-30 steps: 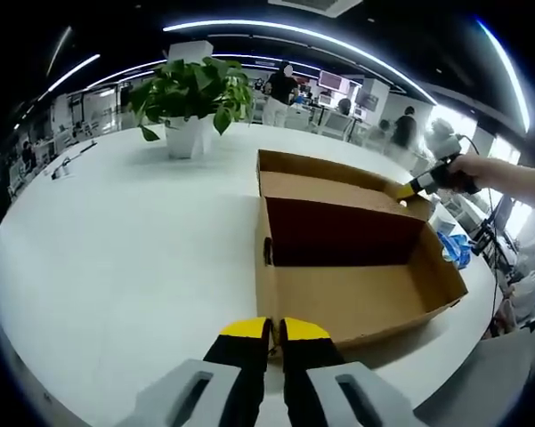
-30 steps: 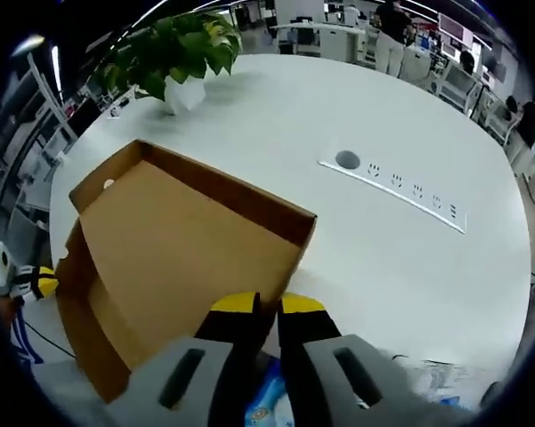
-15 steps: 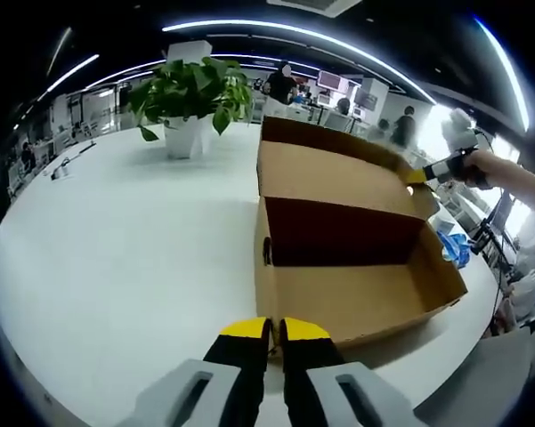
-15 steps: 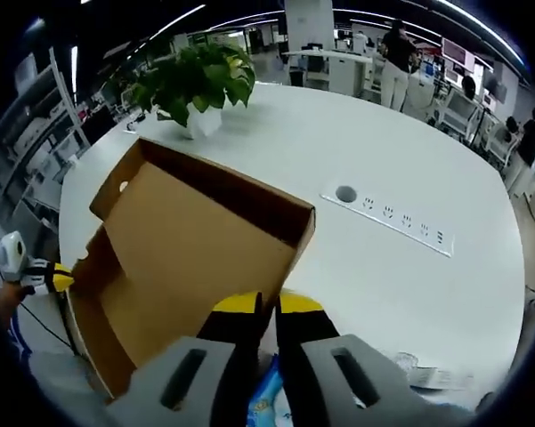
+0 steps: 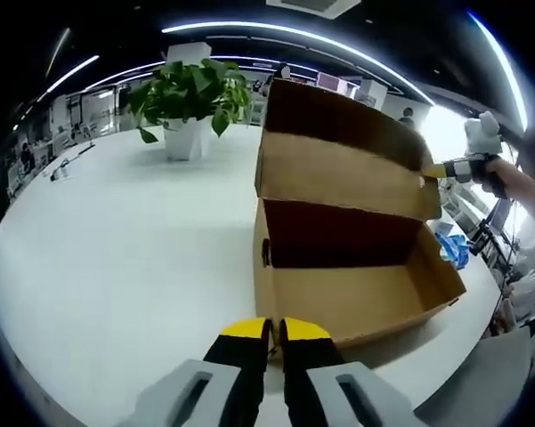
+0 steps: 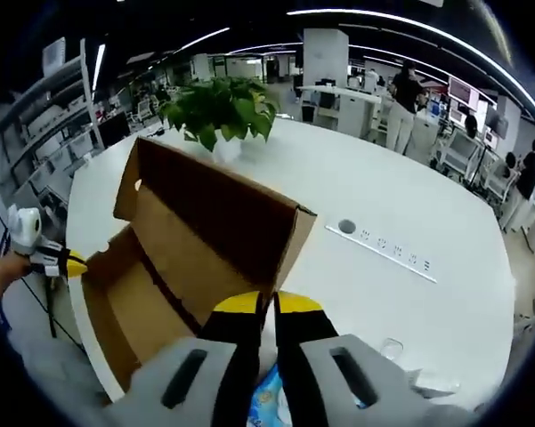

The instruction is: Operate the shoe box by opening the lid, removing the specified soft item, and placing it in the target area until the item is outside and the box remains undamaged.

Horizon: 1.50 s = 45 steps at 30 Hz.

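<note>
Shoe box (image 5: 347, 267) on white worktop (image 5: 116, 240), lid (image 5: 338, 169) hinged at the far wall and tipped up near vertical. Right tool (image 6: 258, 307) jaws together on the lid's free corner, holding it up; seen from the left gripper view at the box's right rear corner. Left tool (image 5: 267, 331) jaws nearly touching, nothing visible between them, just beside the box's near wall, contact unclear.

Cardboard thin, light, stiff along folds: likely to crease or tear at the hinge if pushed past vertical or pinched hard. Best grip on the lid edge close to the corner, as now. Box probably slides easily on the smooth worktop, so bracing the near wall makes sense.

Box interior looks bare from the left gripper view; soft item can't be made out there, possibly hidden behind the near wall. Blue-white packet (image 6: 271, 405) under the right tool, beside the box – maybe the item, can't tell.

Around the box: potted plant (image 5: 189, 102) well behind it to the left, socket strip (image 6: 381, 249) set in the worktop beyond the lid. Neither in the way. Raised lid blocks reach from the rear; access from front or sides.
</note>
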Each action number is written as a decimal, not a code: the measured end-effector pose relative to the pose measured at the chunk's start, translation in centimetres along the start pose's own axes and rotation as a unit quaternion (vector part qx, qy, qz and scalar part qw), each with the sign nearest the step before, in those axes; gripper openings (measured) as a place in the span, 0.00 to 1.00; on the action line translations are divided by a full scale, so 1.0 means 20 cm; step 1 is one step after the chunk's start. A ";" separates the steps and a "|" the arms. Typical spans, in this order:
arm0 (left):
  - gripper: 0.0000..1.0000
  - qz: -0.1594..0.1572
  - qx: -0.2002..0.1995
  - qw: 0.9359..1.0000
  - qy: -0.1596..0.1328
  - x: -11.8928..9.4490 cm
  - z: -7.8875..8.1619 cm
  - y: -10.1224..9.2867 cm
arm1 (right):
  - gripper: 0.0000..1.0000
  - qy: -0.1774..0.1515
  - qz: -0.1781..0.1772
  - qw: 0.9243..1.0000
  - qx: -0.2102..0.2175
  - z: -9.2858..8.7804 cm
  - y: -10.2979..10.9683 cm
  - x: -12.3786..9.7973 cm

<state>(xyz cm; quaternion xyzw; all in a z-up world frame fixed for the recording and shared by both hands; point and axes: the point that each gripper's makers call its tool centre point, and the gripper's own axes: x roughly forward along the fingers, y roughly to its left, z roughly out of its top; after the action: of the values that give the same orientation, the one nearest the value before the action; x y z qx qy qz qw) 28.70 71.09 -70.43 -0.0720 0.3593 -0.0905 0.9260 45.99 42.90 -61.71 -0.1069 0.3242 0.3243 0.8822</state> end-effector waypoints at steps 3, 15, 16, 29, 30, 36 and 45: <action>0.04 0.000 0.001 1.000 -0.001 0.00 0.00 0.00 | 0.03 -0.017 -0.004 1.000 -0.008 -0.01 0.03 -0.04; 0.05 -0.001 0.005 1.000 -0.003 0.00 0.00 0.00 | 0.03 -0.059 -0.018 0.998 -0.034 -0.10 0.14 -0.14; 0.05 0.000 0.006 1.000 -0.003 0.00 0.00 0.00 | 0.03 -0.060 -0.018 0.997 -0.035 -0.11 0.14 -0.15; 0.18 0.002 0.041 0.999 -0.010 -0.02 0.05 0.00 | 0.07 -0.092 -0.016 0.996 -0.014 -0.22 0.23 -0.20; 0.19 0.001 0.042 0.999 -0.017 -0.04 0.07 0.00 | 0.07 -0.094 -0.016 0.995 -0.014 -0.24 0.24 -0.20; 0.31 0.006 0.086 0.995 -0.057 -0.10 0.23 0.01 | 0.10 -0.105 -0.006 0.994 0.011 -0.27 0.27 -0.21; 0.37 -0.015 0.160 0.982 -0.102 -0.16 0.41 -0.08 | 0.20 -0.112 0.012 0.994 -0.005 -0.33 0.37 -0.23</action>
<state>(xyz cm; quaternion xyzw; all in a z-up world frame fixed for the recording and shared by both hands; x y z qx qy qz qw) 31.73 70.86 -61.96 0.0630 0.2426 -0.1529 0.9559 35.31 43.55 -63.68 -0.0704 0.2226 0.3462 0.9087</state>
